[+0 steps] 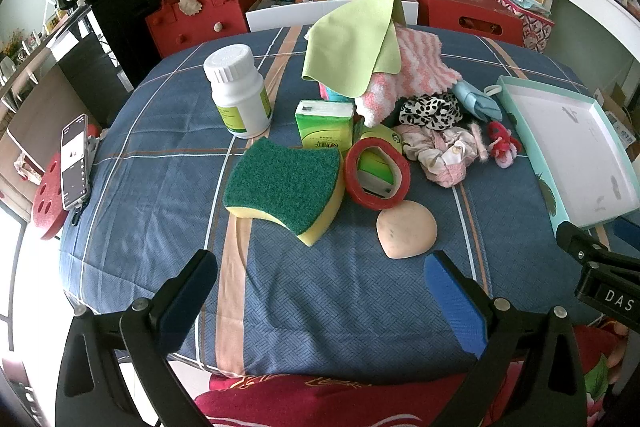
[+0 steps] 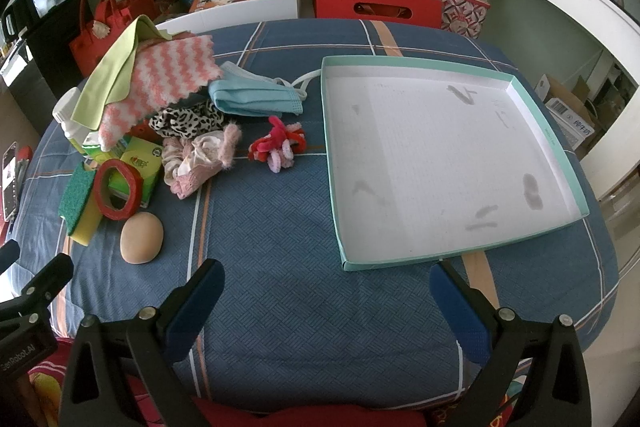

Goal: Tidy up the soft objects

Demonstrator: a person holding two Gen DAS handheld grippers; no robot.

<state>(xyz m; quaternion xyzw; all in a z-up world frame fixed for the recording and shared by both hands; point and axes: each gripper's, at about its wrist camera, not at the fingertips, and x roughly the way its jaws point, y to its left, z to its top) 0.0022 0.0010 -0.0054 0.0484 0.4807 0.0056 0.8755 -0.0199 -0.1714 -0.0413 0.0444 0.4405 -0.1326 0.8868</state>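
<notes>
Blue plaid cloth (image 2: 304,227) covers our table. Our left gripper (image 1: 320,307) and right gripper (image 2: 326,303) both hang released, holding nothing. In the left wrist view the beige teardrop makeup sponge (image 1: 406,229) lies just above centre, nearest our left gripper. The shallow teal-rimmed white tray (image 2: 532,233) fills the right wrist view's right half.

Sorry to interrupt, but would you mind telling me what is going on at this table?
A person holds two grippers over a table, sorting soft things. The left hand-held gripper and the right hand-held gripper are both open and hold nothing. The sponge, beige puff, scrunchies, face mask and cloths lie in a pile beside the shallow tray, which holds nothing.
</notes>
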